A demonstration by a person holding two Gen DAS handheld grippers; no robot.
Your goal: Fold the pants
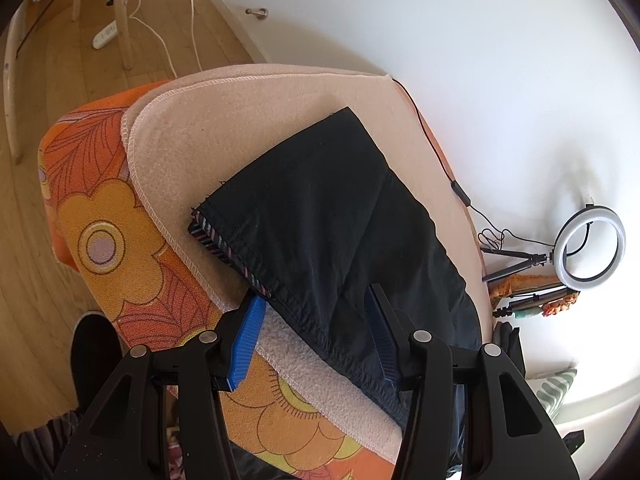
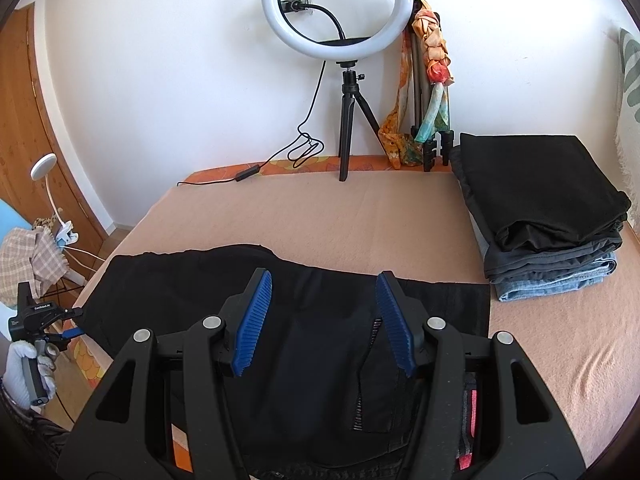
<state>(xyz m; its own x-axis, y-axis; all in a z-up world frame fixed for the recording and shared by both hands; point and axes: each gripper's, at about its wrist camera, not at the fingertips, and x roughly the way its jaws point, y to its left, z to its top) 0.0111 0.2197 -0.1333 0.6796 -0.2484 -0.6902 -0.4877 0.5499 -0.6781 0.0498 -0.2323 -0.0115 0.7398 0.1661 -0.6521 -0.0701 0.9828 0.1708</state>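
Observation:
Black pants [image 1: 320, 208] lie folded across a pink blanket [image 1: 224, 120], with a striped inner waistband [image 1: 224, 244] showing at their left end. My left gripper [image 1: 312, 340] hovers open at the near edge. Its left pad [image 1: 244, 344] is over the blanket and its right pad [image 1: 382, 340] is over the cloth. In the right wrist view the same pants [image 2: 180, 280] spread under my right gripper [image 2: 324, 320]. That gripper stands open above them, gripping nothing. A gloved hand [image 2: 24, 364] holds the left gripper [image 2: 74, 323] at the pants' left end.
A stack of folded dark and denim clothes [image 2: 540, 216] sits at the blanket's right. A ring light on a tripod [image 2: 336, 4] and a stand draped with scarves [image 2: 432, 60] line the wall. The orange flowered bedcover [image 1: 100, 220] drops to a wooden floor [image 1: 36, 200].

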